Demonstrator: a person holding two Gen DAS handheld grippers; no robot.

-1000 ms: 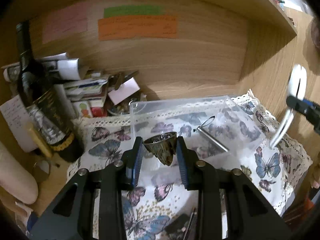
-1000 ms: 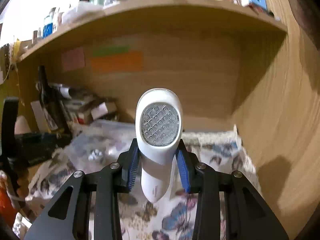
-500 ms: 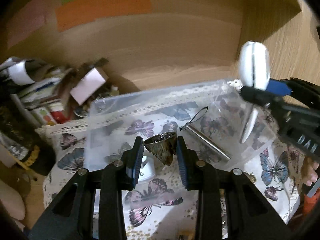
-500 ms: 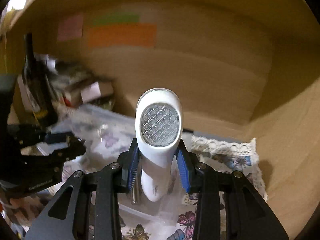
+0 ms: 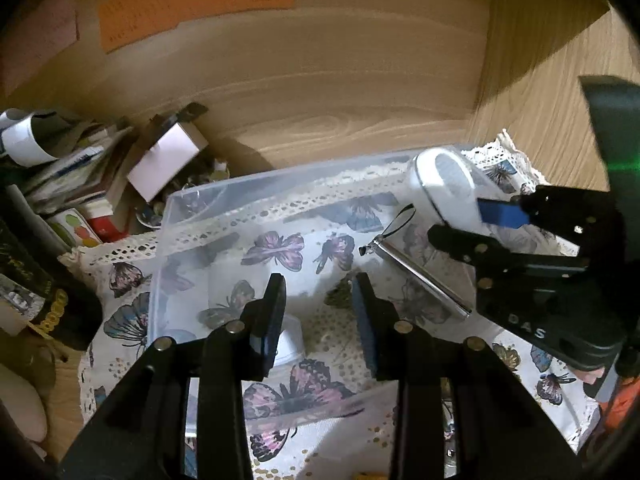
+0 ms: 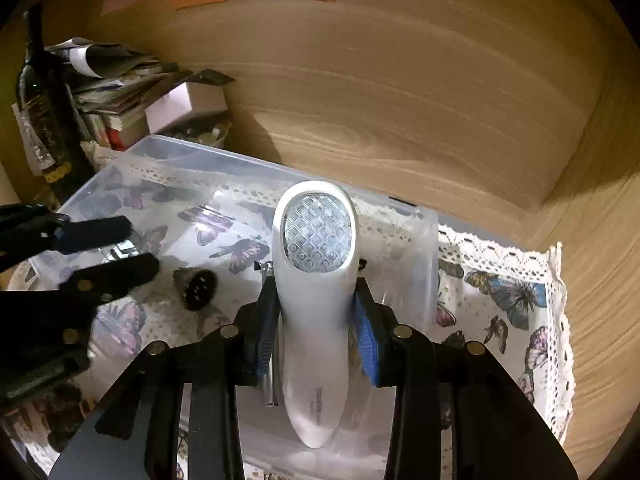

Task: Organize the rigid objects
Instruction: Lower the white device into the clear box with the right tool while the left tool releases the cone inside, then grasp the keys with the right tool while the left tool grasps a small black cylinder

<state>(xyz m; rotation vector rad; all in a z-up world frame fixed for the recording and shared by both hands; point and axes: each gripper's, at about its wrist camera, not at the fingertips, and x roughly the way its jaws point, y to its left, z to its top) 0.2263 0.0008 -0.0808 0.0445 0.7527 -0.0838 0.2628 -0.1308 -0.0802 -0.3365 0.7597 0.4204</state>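
My left gripper (image 5: 320, 312) is open and empty over the clear plastic box (image 5: 208, 192). The small dark metal cup (image 6: 196, 288) lies on the box floor, also showing just by the right finger in the left wrist view (image 5: 340, 294). My right gripper (image 6: 316, 320) is shut on a white handheld device with a gridded lens (image 6: 318, 280), held over the box's right part; it also shows in the left wrist view (image 5: 444, 188). A silver pen-like rod with a loop (image 5: 416, 272) lies in the box.
The box stands on a butterfly-print cloth with lace trim (image 6: 512, 292) in a wooden alcove. A dark bottle (image 6: 44, 112), stacked papers and small boxes (image 5: 164, 160) crowd the left. A small white cap (image 5: 290, 342) lies in the box near my left fingers.
My left gripper has opened and let the metal cup drop into the box. My right gripper has come down and forward with the white device over the box.
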